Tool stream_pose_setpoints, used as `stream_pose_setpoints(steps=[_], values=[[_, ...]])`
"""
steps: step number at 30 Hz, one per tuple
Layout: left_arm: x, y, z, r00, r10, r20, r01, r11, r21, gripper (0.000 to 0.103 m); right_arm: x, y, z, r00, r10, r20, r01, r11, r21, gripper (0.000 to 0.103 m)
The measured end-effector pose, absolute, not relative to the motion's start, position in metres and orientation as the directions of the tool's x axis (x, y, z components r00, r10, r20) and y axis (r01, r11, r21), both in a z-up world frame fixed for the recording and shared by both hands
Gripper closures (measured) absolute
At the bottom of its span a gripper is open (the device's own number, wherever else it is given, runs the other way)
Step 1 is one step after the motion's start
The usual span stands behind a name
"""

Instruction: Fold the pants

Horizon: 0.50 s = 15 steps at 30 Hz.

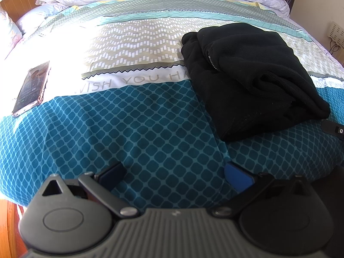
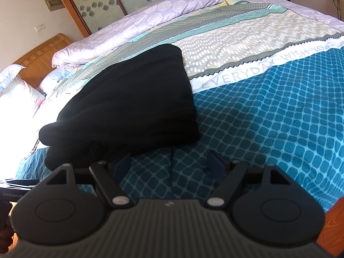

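Pants point(image 1: 251, 79) lie folded in a compact black bundle on the bed point(image 1: 150, 129). Left claw point(image 1: 176, 176) wide, empty, over the sheet. Right claw point(image 2: 169, 163) wide, empty, just beside the bundle. Phone point(image 1: 31, 88) lies well apart.
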<state>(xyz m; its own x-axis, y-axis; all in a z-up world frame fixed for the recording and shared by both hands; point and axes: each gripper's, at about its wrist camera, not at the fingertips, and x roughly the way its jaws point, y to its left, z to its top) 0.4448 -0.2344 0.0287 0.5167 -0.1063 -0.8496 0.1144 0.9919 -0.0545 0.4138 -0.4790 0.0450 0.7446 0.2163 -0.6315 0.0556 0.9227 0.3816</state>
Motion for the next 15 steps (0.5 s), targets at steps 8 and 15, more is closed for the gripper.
stream_pose_setpoints(steps=[8, 15], values=[[0.446, -0.212, 0.051, 0.502, -0.192, -0.843, 0.164, 0.978, -0.126, 0.0, 0.415, -0.478, 0.052, 0.721, 0.217, -0.659, 0.055, 0.929, 0.366, 0.023], [0.468, -0.162, 0.091, 0.556, -0.368, -0.745, 0.139, 0.925, -0.353, 0.0, 0.418, -0.522, 0.08, 0.779, 0.274, -0.564, 0.06, 0.863, 0.502, 0.023]])
